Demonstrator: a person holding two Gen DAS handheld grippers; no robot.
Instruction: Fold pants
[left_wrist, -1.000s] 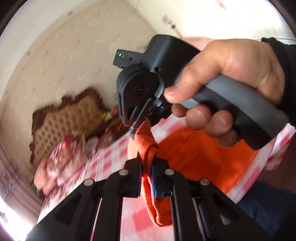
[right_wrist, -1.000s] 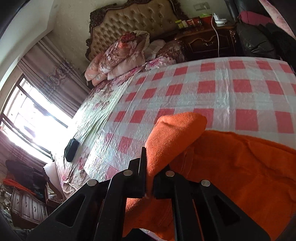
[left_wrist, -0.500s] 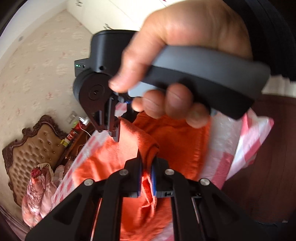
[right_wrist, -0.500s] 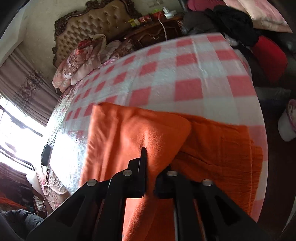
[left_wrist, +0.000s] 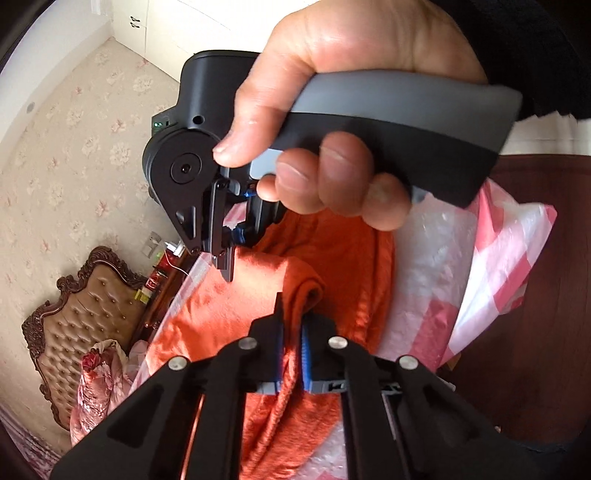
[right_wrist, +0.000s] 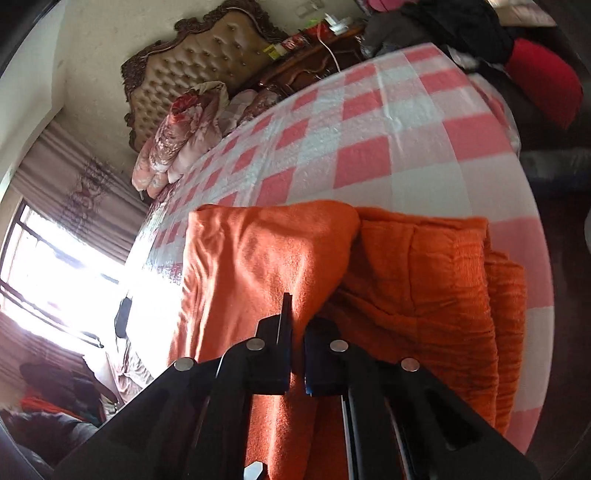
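Observation:
The orange pants (right_wrist: 424, 280) lie on a red and white checked bed cover (right_wrist: 369, 122), near its corner. My right gripper (right_wrist: 297, 332) is shut on a raised fold of the pants (right_wrist: 280, 251) and holds it above the layer below. My left gripper (left_wrist: 293, 332) is shut on another bunched fold of the same pants (left_wrist: 306, 288). In the left wrist view the right gripper (left_wrist: 221, 258) and the hand holding it sit just ahead, very close, with its fingertips (left_wrist: 226, 266) touching the orange cloth.
A tufted headboard (right_wrist: 207, 66), floral bedding (right_wrist: 177, 136) and a cluttered nightstand (right_wrist: 314, 37) are at the bed's far end. A bright window (right_wrist: 55, 273) is at left. The bed's edge (right_wrist: 532, 229) drops off at right onto dark floor.
Both grippers, still clamped on the pants, have carried the lifted fold across the lower layer toward the bed's corner. The two grippers have come closer together.

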